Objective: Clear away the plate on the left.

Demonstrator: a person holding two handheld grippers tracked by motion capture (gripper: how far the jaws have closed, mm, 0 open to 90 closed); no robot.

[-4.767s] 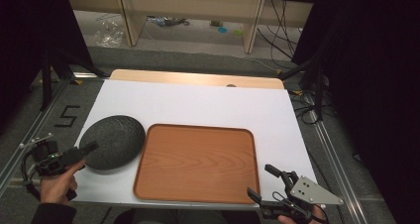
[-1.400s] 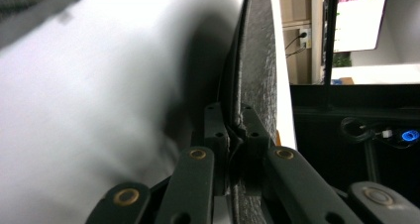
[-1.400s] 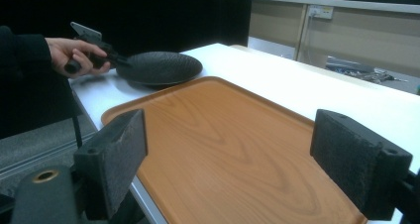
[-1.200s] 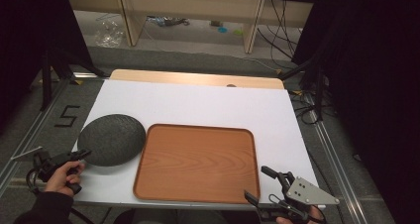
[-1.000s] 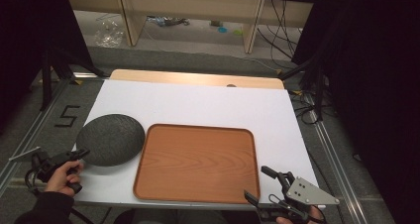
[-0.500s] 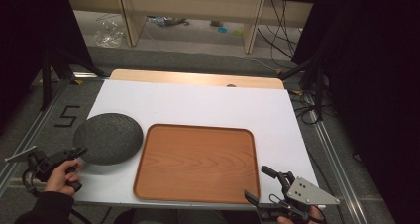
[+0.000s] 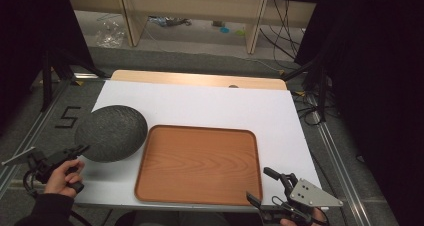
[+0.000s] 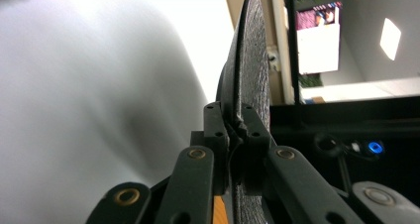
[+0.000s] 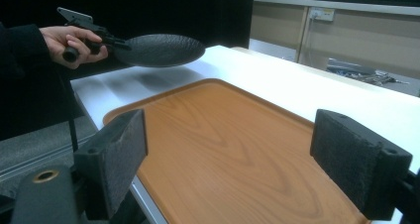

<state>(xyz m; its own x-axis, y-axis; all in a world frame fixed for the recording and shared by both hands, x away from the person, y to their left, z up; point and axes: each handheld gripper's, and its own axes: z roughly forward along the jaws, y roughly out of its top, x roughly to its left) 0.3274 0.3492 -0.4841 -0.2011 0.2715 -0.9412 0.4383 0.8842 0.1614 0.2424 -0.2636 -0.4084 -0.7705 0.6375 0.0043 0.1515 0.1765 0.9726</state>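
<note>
A dark textured round dish (image 7: 111, 132) hangs over the table's left edge, and my left gripper (image 7: 80, 149) is shut on its near rim. In the left gripper view the jaws pinch the thin rim of the dish (image 8: 252, 60) at my left gripper (image 8: 233, 125). The right gripper view shows the dish (image 9: 158, 49) held clear of the table by a hand and the left gripper (image 9: 111, 41). A wooden tray (image 7: 200, 166) lies bare in the middle. My right gripper (image 7: 260, 185) stands open at the tray's front right corner, and its pads (image 9: 119, 149) frame the tray (image 9: 223, 130).
A white sheet (image 7: 210, 106) covers the table, with a wooden strip (image 7: 200, 79) along the far edge. Metal rails run along both sides of the table. Shelving and cables stand on the floor beyond.
The left gripper has kept its hold on the dish, shifted it slightly left and raised it a little off the table. The right gripper has stayed open by the tray's corner.
</note>
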